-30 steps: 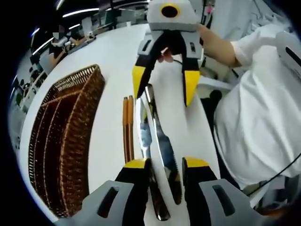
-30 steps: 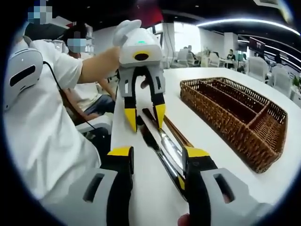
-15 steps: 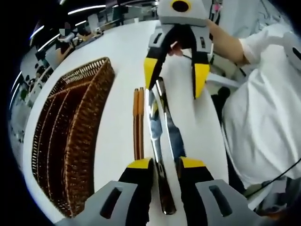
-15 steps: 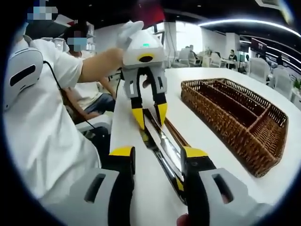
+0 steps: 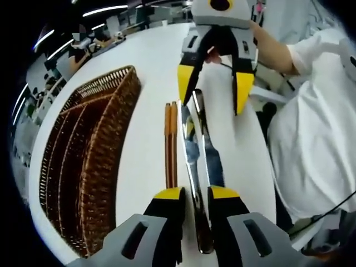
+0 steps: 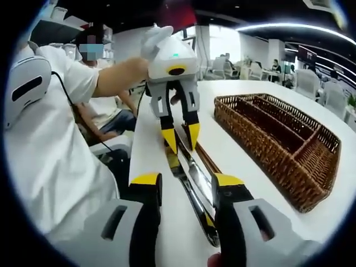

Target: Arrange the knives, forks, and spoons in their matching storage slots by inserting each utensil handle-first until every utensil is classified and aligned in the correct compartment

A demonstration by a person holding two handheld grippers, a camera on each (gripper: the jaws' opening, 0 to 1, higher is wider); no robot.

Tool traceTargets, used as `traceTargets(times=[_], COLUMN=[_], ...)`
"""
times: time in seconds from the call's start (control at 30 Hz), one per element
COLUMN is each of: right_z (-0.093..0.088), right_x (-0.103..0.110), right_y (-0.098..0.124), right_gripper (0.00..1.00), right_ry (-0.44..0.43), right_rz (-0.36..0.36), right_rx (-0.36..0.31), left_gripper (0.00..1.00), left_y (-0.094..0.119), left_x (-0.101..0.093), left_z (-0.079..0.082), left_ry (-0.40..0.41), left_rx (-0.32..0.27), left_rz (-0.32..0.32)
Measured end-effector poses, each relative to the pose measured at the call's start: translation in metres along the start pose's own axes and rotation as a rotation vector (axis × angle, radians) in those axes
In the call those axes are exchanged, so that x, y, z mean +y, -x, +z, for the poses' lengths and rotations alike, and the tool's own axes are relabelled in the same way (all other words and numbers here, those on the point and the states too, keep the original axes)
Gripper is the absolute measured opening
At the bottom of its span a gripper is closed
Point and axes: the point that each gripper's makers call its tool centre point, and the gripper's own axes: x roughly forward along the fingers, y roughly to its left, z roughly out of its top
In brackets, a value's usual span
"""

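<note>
Several metal utensils [image 5: 191, 146] lie side by side lengthwise on the white table [image 5: 139, 61], a knife [image 5: 211, 158] among them. They appear again as the utensils [image 6: 192, 173] in the right gripper view. My left gripper [image 5: 196, 194] stands over their near ends, jaws drawn close on either side of one long piece; I cannot tell if they pinch it. That left gripper [image 6: 181, 140] points down at the pile. My right gripper [image 6: 186, 186] is open over the opposite ends, and the right gripper [image 5: 214, 89] faces me in the left gripper view. All utensils rest on the table.
A brown wicker basket [image 5: 114, 108] with long compartments sits left of the utensils, the same basket [image 6: 261, 142] lying right in the other view. Two brown chopsticks [image 5: 171, 144] lie between it and the utensils. A person in a white shirt [image 5: 311, 139] stands at the table's edge.
My left gripper's jaws have narrowed step by step around the long utensil. The views have shifted slightly with the hands; the utensils have stayed on the table.
</note>
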Motion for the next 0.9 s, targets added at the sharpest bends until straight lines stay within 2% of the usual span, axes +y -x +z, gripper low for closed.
traceTargets(times=[0.5, 0.6, 0.73, 0.9], right_z=[-0.0005, -0.0039, -0.0029, -0.0065], right_x=[-0.0057, -0.0078, -0.0076, -0.0089], right_y=[-0.0032, -0.0042, -0.0056, -0.0057], right_gripper=[0.32, 0.32, 0.31, 0.3], right_ry=[0.054, 0.089, 0.125, 0.217], right_rz=[-0.017, -0.026, -0.02, -0.009], right_rx=[0.055, 0.1, 0.128, 0.196], left_gripper=[0.12, 0.07, 0.06, 0.06], left_y=[-0.0074, -0.0073, -0.0061, -0.005], left_x=[0.0018, 0.0012, 0.0025, 0.0061], left_z=[0.0035, 0.0024, 0.0025, 0.0025], left_ry=[-0.003, 0.018, 0.025, 0.04], left_rx=[0.011, 0.011, 0.007, 0.003], left_rz=[0.015, 0.006, -0.006, -0.024])
